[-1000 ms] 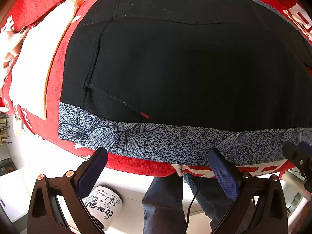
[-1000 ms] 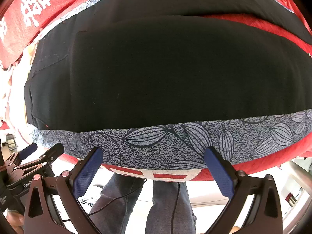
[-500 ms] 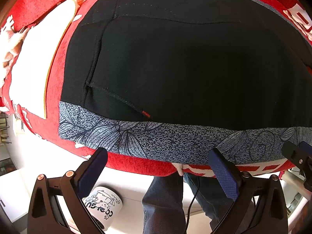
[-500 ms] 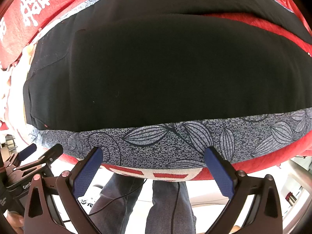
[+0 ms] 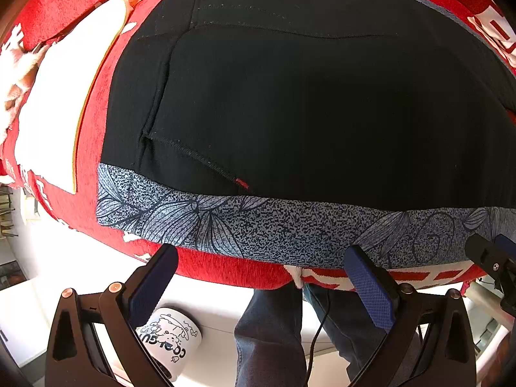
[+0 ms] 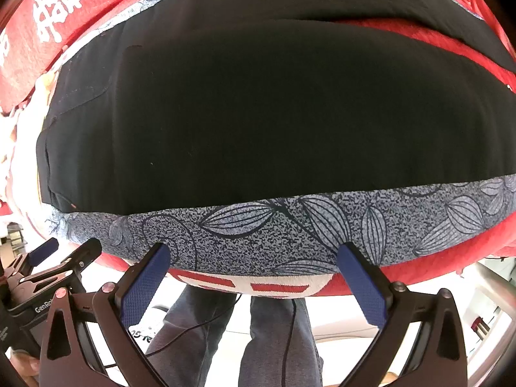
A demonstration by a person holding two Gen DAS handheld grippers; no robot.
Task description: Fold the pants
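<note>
Black pants (image 5: 306, 113) lie flat on a red patterned cloth, with a blue-grey leaf-print band (image 5: 274, 229) along their near edge; stitched seams and a small red tag show at left. The right wrist view shows the same pants (image 6: 274, 113) and print band (image 6: 274, 232), with one black layer folded over another. My left gripper (image 5: 258, 274) is open and empty, just short of the near table edge. My right gripper (image 6: 254, 271) is open and empty at the same edge. Each gripper's tip shows in the other's view.
The red cloth (image 5: 74, 16) with white characters covers the table. A white panel (image 5: 61, 106) lies left of the pants. A white mug (image 5: 167, 338) stands below the table edge. The person's jeans-clad legs (image 6: 274, 338) and a cable hang below.
Both grippers have drifted very slightly; the pants sit a little lower in the views. Nothing was grasped or released.
</note>
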